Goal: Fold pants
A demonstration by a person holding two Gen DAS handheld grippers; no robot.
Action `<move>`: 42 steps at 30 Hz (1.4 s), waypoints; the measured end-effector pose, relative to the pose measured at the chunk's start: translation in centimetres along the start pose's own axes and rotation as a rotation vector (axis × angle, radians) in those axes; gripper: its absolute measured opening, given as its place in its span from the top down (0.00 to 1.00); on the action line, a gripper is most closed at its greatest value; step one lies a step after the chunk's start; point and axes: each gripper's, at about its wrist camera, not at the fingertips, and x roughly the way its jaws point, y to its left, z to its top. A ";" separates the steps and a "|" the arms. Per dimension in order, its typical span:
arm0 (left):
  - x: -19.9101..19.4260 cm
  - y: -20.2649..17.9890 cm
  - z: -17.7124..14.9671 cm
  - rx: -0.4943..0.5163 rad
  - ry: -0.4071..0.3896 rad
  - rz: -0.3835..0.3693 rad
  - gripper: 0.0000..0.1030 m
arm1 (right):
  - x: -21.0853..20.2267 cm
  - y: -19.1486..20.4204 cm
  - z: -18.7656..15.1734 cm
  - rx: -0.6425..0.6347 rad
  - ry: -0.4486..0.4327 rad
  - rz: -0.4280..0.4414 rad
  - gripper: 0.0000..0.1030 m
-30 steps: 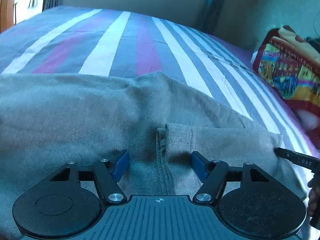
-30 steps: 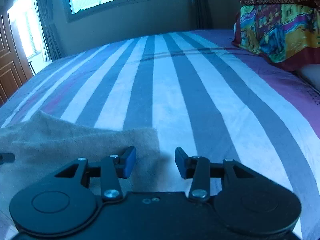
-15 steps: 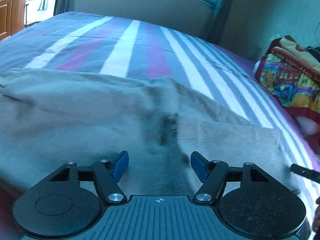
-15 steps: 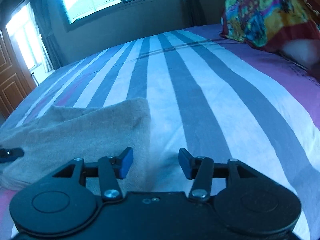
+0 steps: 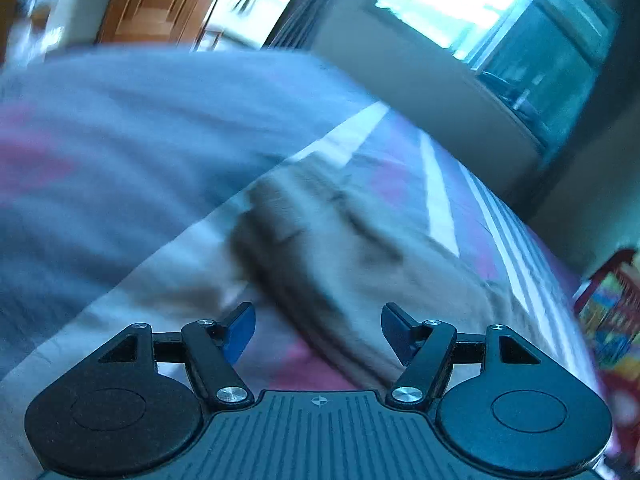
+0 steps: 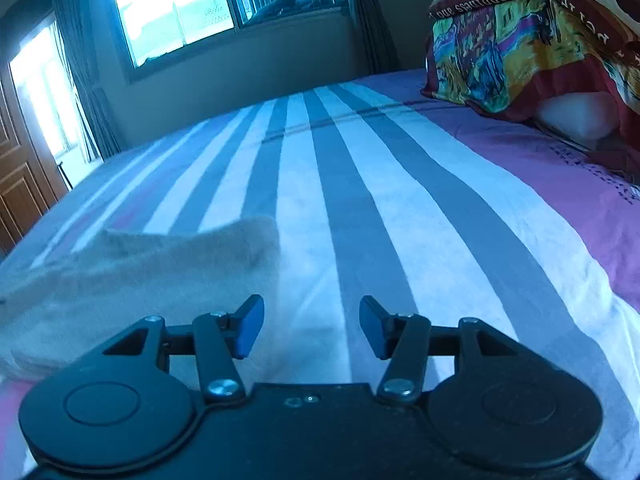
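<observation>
pants [image 5: 344,248] are lying on the striped bedspread [image 6: 360,208], a soft, fuzzy grey-beige cloth gathered into a thick folded bundle. in the left wrist view the bundle is showing rumpled ridges and a darker crease across its top, and its near end is running down between the two blue-tipped fingers of the left gripper [image 5: 318,334]. that view is blurring heavily, so the layers of the fold are not readable. the left gripper is standing released, its fingers spread wide with nothing between the pads; whether they are touching the cloth cannot be told.

in the right wrist view the pants [image 6: 132,276] are sitting low on the left side, looking flat and smooth on top with a rounded far corner ending on a white stripe. the right gripper [image 6: 310,326] is also standing released, its blue tips apart over bare white and grey stripes just beside the right edge of the cloth, not holding it. the left fingertip is lying close to that edge.

the bedspread is carrying grey, white and purple-pink bands running away toward the far wall. a brightly printed pillow [image 6: 520,40] is resting at the right end of the bed, well apart from the pants. a window [image 6: 172,8] is glowing above the far side, and a brown wooden door [image 6: 20,184] is showing at the left.
</observation>
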 end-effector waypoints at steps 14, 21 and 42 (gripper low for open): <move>3.6 5.4 0.2 -0.424 -0.220 -0.419 0.70 | -0.5 2.8 -0.2 -0.076 0.030 -0.021 0.49; 5.8 7.6 -1.4 -0.414 -0.101 -0.262 0.67 | 0.5 4.7 0.3 -0.100 0.030 0.007 0.49; 3.9 -27.2 -0.5 0.456 -0.094 -0.454 0.68 | -4.2 -6.9 -0.8 0.107 -0.109 -0.065 0.49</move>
